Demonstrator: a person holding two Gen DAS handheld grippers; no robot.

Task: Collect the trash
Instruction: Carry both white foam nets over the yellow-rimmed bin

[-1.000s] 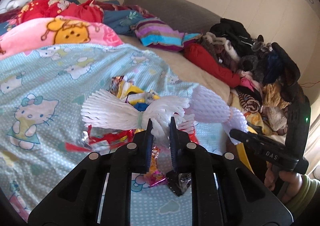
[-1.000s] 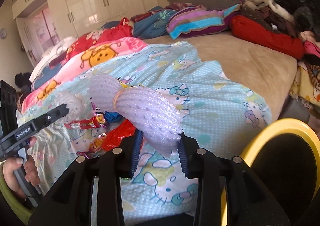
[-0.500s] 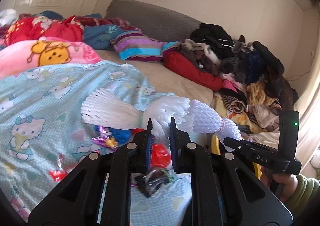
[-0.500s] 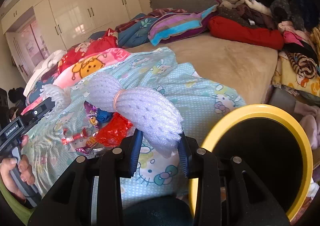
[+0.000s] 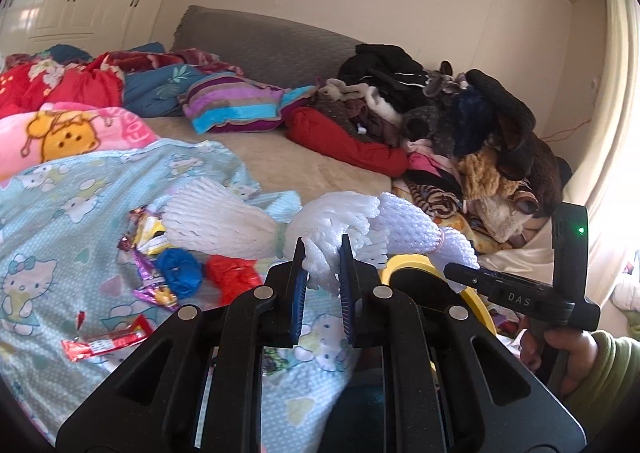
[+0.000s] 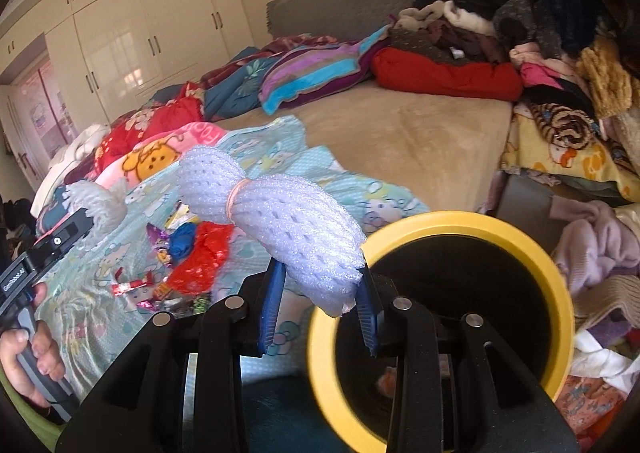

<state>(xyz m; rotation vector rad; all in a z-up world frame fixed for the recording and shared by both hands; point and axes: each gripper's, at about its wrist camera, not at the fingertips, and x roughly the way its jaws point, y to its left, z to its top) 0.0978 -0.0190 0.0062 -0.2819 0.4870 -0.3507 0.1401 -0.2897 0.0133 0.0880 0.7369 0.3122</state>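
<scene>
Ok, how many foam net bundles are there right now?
2. One white foam net bundle is clamped in the left tongs; the other foam net bundle is clamped in the right tongs, beside the yellow-rimmed bin. More could hide under the wrappers.

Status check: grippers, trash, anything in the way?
Left gripper shut on white foam net. Right gripper shut on lilac foam net. Yellow-rimmed bin close, unobstructed.

Legible markings: "DAS" in white on the black body of the right gripper (image 5: 516,297), at four o'clock. "GenRobot.AI" on the left gripper (image 6: 14,279), at nine o'clock
</scene>
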